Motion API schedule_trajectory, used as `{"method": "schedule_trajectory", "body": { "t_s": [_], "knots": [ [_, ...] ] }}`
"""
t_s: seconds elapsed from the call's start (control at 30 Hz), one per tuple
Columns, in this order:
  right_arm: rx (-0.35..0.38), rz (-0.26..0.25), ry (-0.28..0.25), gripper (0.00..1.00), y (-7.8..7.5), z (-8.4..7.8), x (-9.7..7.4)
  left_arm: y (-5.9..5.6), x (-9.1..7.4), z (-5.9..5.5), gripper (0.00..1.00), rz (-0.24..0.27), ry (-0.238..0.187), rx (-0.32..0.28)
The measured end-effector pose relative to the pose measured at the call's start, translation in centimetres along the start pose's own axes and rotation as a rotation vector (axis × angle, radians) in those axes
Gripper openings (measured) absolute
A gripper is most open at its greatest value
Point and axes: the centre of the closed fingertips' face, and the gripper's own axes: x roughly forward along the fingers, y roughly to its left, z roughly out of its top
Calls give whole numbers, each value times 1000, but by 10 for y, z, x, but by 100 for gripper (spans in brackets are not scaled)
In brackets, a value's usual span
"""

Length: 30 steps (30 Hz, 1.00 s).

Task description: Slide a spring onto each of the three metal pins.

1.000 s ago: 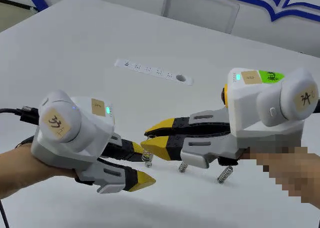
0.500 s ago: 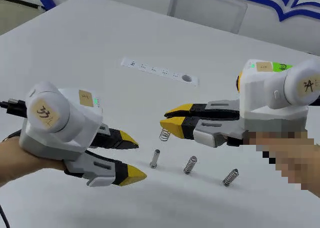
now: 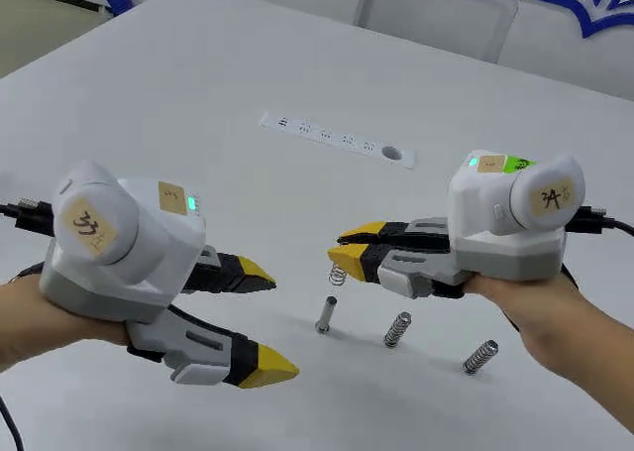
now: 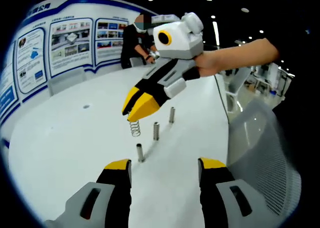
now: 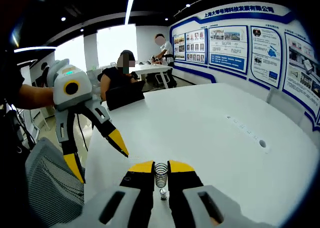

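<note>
Three short metal pins stand in a row on the white table. The left pin is bare. The middle pin and the right pin each carry a spring. My right gripper is shut on another spring, which hangs a little above and just behind the bare pin. In the right gripper view the spring sits upright between the jaws, with the pin just under it. My left gripper is open and holds nothing, left of the bare pin.
A white power strip lies further back on the table, and a chair stands at the far edge. A mesh chair is beside the table. People sit at a distant table.
My right gripper has risen from the leftmost pin with the spring in its jaws, and that pin now stands bare. My left gripper has drawn back to the left.
</note>
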Motion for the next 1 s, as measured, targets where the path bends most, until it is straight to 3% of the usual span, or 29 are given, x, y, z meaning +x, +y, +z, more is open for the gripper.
{"method": "schedule_trajectory", "body": {
  "t_s": [0.1,0.33,0.77,1.0],
  "knots": [
    [-3,-24,15,10,-5,-7,5,4,0,0,59,15,2,-1],
    [34,-19,32,10,-5,-17,11,9,-2,-7,62,33,20,-7],
    [120,-23,29,10,-5,-28,13,6,-1,-14,61,21,27,-26],
    [107,-27,46,10,-5,-34,19,6,-1,-14,60,22,28,-24]
  ]
}}
